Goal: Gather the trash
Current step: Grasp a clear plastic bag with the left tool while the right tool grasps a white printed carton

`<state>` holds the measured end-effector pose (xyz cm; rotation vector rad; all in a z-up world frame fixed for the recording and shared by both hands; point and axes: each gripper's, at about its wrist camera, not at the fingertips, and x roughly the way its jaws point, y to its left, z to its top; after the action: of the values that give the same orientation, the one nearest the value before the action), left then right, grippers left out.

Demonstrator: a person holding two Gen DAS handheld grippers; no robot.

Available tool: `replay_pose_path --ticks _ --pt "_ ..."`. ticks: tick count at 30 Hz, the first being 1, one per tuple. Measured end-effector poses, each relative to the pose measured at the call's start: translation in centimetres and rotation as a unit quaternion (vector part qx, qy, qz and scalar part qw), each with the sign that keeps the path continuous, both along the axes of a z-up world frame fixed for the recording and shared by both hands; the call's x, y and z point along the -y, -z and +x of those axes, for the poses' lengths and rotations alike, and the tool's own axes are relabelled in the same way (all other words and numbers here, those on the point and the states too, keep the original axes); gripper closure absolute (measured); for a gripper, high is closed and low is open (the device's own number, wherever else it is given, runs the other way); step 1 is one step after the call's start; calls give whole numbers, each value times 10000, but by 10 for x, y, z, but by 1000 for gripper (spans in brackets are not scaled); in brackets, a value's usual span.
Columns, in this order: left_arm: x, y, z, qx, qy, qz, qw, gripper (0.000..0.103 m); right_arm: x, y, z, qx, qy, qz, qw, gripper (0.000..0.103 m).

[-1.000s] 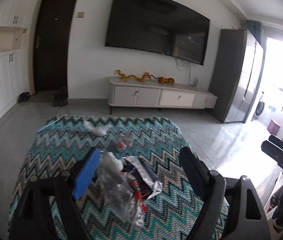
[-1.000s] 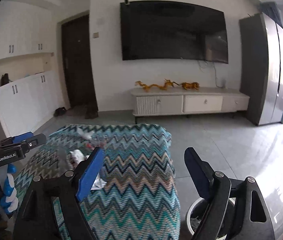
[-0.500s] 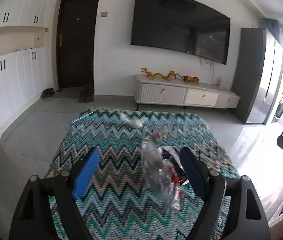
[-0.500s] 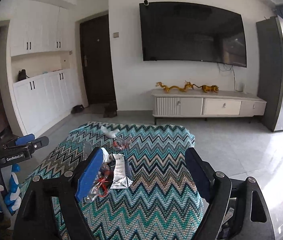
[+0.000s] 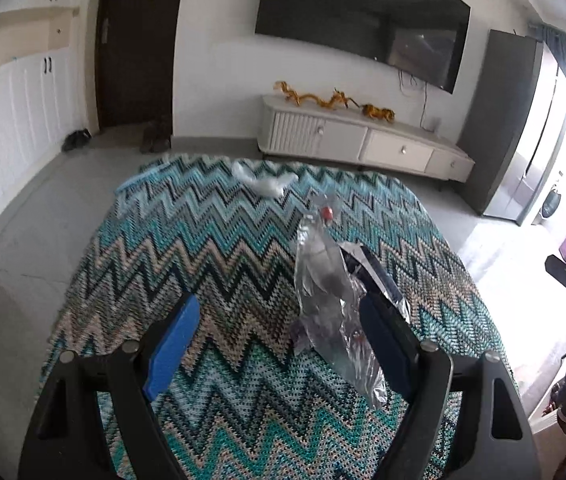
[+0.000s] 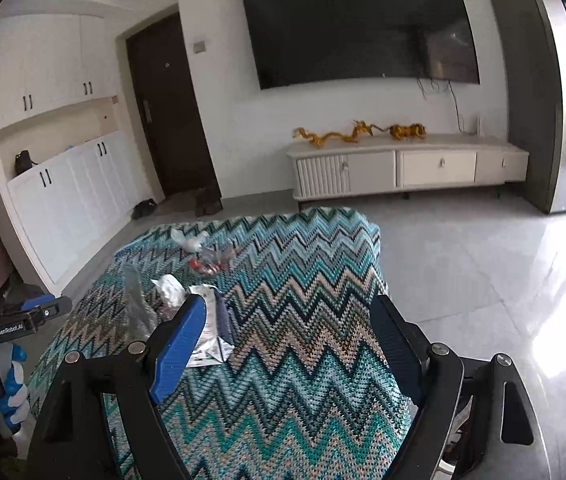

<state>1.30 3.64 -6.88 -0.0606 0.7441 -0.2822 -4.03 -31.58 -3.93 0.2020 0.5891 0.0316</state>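
Both grippers hovered over the counter (image 5: 211, 248), which was covered with a teal zigzag cloth. Left gripper (image 5: 283, 336) had its jaws spread wide, nothing between them pinched; a crumpled clear plastic bag (image 5: 323, 300) stood up off the cloth at about 1 o'clock from the gripper's midpoint, right up against the inner face of the dark finger, contact unclear. A silver foil wrapper (image 5: 379, 276) lay just behind the bag, partly hidden by that finger. Further out at 12 o'clock, near the far edge, sat a wad of white tissue (image 5: 263, 180); a small clear piece with a red cap (image 5: 325, 210) lay between it and the bag. Right gripper (image 6: 291, 340) also had its jaws wide apart, holding nothing, above bare cloth. From its view the trash sat at 10 to 11 o'clock: a white printed packet (image 6: 209, 332) partly behind the blue finger, crumpled white paper (image 6: 171, 288) just beyond it, a clear red-marked wrapper (image 6: 211, 260) farther back. The left gripper's body showed at 9 o'clock, off the counter edge. Frames slightly blurred.
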Motion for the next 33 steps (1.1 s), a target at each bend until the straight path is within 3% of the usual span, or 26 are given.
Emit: replay_pose_path --ticks 11,24,26,30,33 --pt "28 28 29 -423 551 -11 9976 21 -20 46 53 -483 -541 155 9973 20" --pt "47 74 52 -1137 1011 -149 9882 22 -67 86 87 -965 -1327 240 9862 20" --pt "49 81 54 -1234 1027 -134 9869 27 -75 92 91 -1033 -1428 226 9841 20" --pt "46 95 59 -1469 961 -148 9844 61 -86 98 95 -1119 -1559 202 9812 20" --pt "35 99 62 -1506 792 -244 9851 79 -91 100 98 -1161 -1631 162 9796 20"
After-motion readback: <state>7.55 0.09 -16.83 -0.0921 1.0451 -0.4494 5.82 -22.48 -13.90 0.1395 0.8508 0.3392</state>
